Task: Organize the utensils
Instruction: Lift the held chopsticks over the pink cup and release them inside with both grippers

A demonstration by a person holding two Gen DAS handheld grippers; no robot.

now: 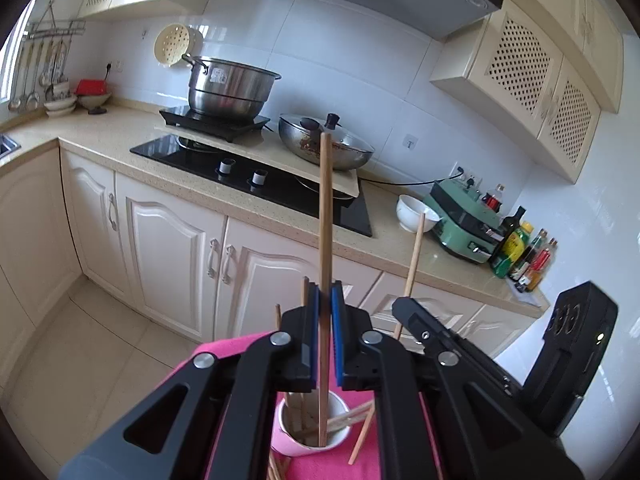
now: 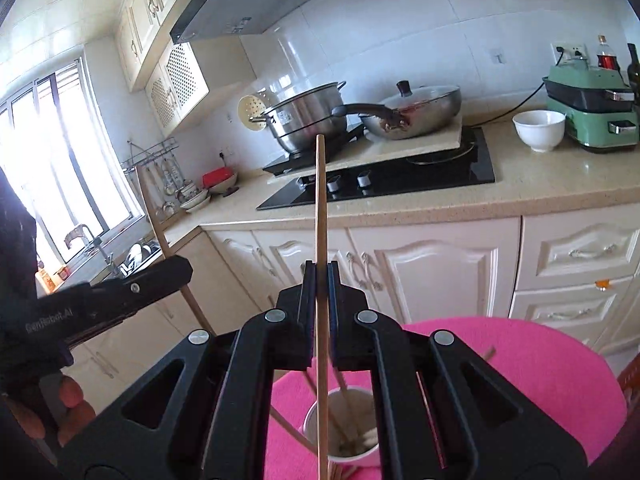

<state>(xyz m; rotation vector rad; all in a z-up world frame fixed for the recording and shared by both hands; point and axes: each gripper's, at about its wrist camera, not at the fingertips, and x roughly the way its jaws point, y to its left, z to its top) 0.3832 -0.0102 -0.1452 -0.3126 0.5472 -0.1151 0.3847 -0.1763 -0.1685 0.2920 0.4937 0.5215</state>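
My left gripper point(image 1: 325, 292) stands around an upright wooden chopstick point(image 1: 325, 220); a narrow gap shows between its blue pads and the stick, whose lower end rests inside the pink and white cup point(image 1: 310, 440). My right gripper point(image 2: 321, 276) is shut on another upright chopstick point(image 2: 321, 200) above the same cup point(image 2: 344, 432). Several chopsticks lean in the cup, and loose ones lie on the pink cloth point(image 2: 540, 368). The right gripper also shows in the left wrist view point(image 1: 412, 312) with its chopstick point(image 1: 414, 256).
The cup stands on a round pink-covered stool point(image 1: 224, 360). Behind is a kitchen counter point(image 2: 540, 188) with a black cooktop point(image 2: 400, 178), a steel pot point(image 1: 230, 88), a wok point(image 1: 324, 142), a white bowl point(image 2: 538, 130), a green appliance point(image 2: 592, 116) and bottles point(image 1: 520, 252). Cabinets stand below.
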